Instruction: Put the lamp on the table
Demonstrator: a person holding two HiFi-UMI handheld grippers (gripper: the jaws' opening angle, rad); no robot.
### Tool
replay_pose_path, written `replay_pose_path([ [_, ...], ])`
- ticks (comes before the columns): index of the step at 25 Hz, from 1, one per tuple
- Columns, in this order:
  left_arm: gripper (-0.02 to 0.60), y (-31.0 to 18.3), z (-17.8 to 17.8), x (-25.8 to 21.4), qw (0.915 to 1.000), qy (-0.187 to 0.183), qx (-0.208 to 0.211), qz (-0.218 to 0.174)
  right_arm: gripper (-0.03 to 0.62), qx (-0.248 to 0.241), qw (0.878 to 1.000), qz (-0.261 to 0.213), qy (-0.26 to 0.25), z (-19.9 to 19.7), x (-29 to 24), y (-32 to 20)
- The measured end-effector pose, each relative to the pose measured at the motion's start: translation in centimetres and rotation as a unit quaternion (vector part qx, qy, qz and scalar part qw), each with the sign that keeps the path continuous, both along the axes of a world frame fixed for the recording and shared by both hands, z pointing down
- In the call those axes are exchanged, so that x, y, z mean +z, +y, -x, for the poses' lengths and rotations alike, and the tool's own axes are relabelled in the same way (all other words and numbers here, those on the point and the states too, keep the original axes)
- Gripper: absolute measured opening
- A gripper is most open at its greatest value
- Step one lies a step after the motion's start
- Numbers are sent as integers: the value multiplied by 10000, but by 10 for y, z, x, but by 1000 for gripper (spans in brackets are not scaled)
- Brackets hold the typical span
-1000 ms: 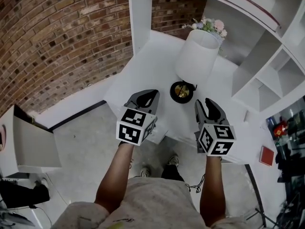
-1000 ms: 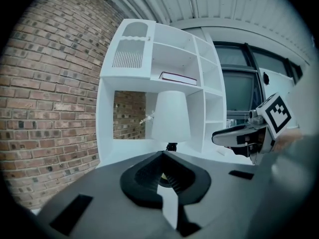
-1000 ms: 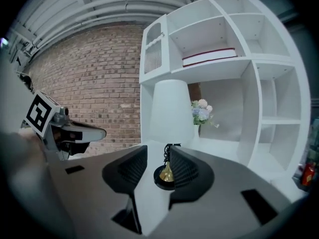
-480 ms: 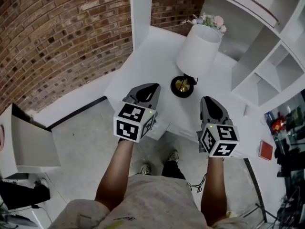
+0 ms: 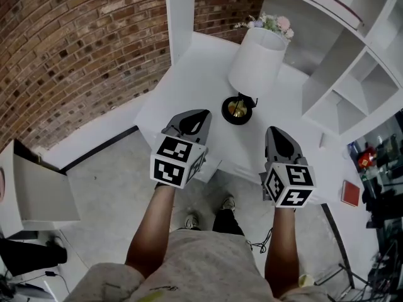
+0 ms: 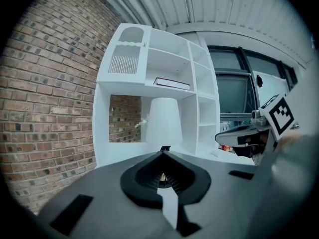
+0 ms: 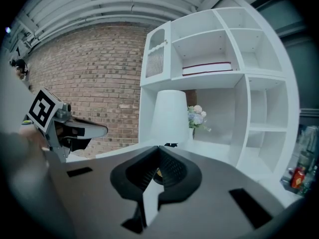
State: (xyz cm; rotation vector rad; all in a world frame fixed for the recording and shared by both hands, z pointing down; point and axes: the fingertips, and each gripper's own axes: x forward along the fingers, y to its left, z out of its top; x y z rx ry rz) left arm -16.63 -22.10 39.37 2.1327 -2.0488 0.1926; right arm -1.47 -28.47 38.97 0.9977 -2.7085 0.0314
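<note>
A lamp with a white cone shade (image 5: 255, 58) and a black and gold base (image 5: 237, 111) stands upright on the white table (image 5: 189, 87). My left gripper (image 5: 192, 121) hovers over the table's near edge, left of the base, shut and empty. My right gripper (image 5: 280, 140) hovers right of the base and nearer to me; its jaws have just been closing and now meet with nothing between them. Neither touches the lamp. The lamp (image 6: 162, 121) shows straight ahead in the left gripper view past the jaw tips (image 6: 163, 152). It also shows as the lamp (image 7: 170, 116) in the right gripper view.
A white shelf unit (image 5: 352, 74) rises behind and right of the table, with a red-edged book (image 7: 207, 67) on a shelf. Flowers (image 5: 271, 22) stand behind the lamp. A brick wall (image 5: 75, 49) runs on the left, and a white cabinet (image 5: 31, 187) stands on the floor there.
The right gripper's jaws have gone from open to shut, and it has drawn back slightly from the lamp base. The left gripper has hardly moved. The lamp stands as before.
</note>
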Motion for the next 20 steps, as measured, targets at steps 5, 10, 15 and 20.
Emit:
replay_pose_path([
  [5, -3, 1, -2, 0, 10000, 33, 5, -19, 3, 13, 10000, -28, -21, -3, -2, 1],
  [10, -3, 1, -5, 1, 10000, 24, 33, 6, 3, 16, 10000, -50, -16, -3, -4, 1],
  [15, -3, 1, -3, 0, 10000, 16, 23, -5, 3, 23, 10000, -48, -31, -3, -4, 1],
  [20, -3, 2, -2, 1, 10000, 36, 12, -4, 3, 22, 10000, -42, -53, -3, -4, 1],
])
